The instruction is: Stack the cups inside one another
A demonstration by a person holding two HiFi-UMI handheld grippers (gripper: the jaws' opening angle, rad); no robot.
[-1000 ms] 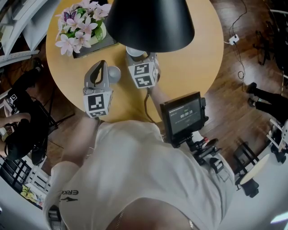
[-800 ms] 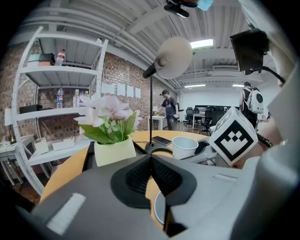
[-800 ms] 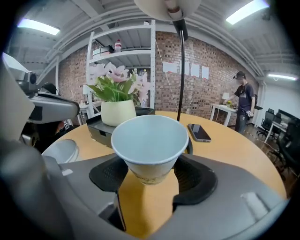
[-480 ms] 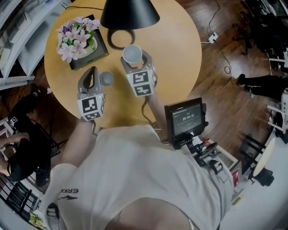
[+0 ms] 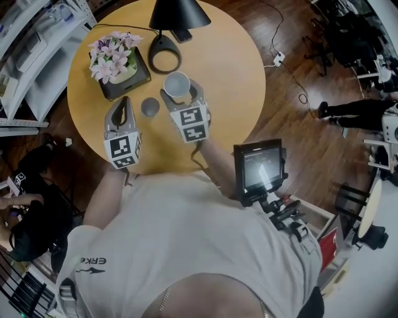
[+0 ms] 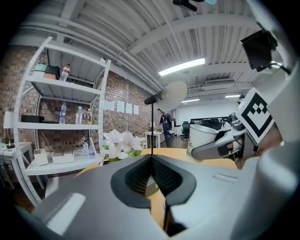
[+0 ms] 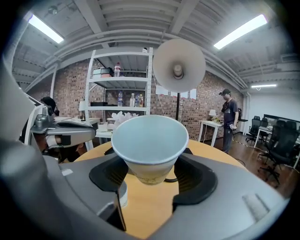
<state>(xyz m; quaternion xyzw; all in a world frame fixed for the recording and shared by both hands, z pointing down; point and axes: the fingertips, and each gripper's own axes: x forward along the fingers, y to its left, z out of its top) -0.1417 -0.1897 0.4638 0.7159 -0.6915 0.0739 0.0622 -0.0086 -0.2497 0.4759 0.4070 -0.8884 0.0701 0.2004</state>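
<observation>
In the head view my right gripper is shut on a white paper cup, held upright above the round yellow table. The right gripper view shows that cup wedged between the two dark pads, mouth up. A second, grey cup stands on the table between the grippers; it peeks out under the right gripper's left jaw. My left gripper hovers left of that cup with its jaws together and nothing in them. From there the right gripper's held cup shows at the right.
A pot of pink-white flowers on a dark tray sits at the table's far left. A black lamp with a ring base stands at the far side. White shelving is left of the table. A small monitor hangs by my chest.
Both grippers have risen from the table, the right one carrying the white cup up. The head camera has also pulled back, so the table and lamp look smaller.
</observation>
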